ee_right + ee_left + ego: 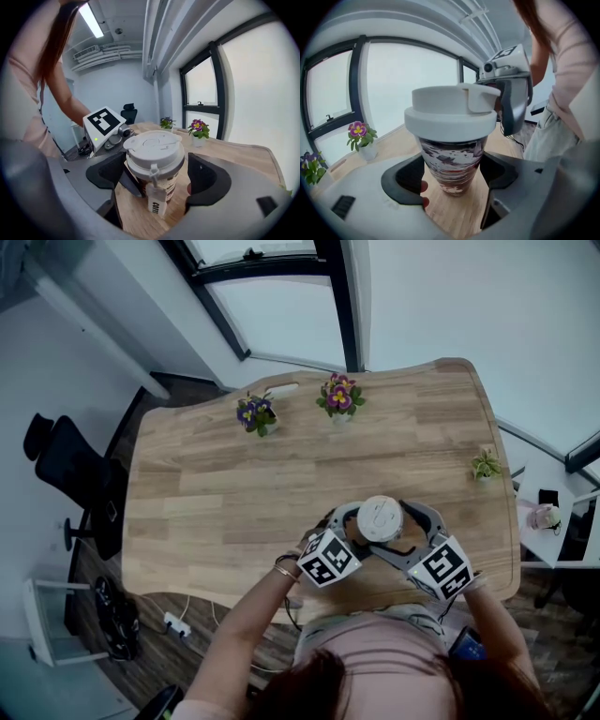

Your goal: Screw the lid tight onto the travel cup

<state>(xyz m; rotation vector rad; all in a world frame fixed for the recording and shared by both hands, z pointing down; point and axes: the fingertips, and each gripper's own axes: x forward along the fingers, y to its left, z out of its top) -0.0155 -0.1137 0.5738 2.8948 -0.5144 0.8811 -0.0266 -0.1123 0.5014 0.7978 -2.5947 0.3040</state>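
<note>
The travel cup (380, 519) stands near the table's front edge, with a patterned body (451, 166) and a white lid (154, 147) sitting on top. A paper tag (156, 199) hangs from the lid's tab. My left gripper (354, 526) is shut on the cup body below the lid, both pads touching it in the left gripper view (452, 173). My right gripper (405, 532) comes from the other side. Its jaws stand at each side of the lid (157, 178) with a narrow gap showing at the right pad, so it is open.
Two potted purple flowers (255, 414) (339, 397) stand at the wooden table's far edge (309, 381), and a small green plant (485, 466) at its right edge. A black chair (70, 470) stands left of the table. A person's arms reach in from below.
</note>
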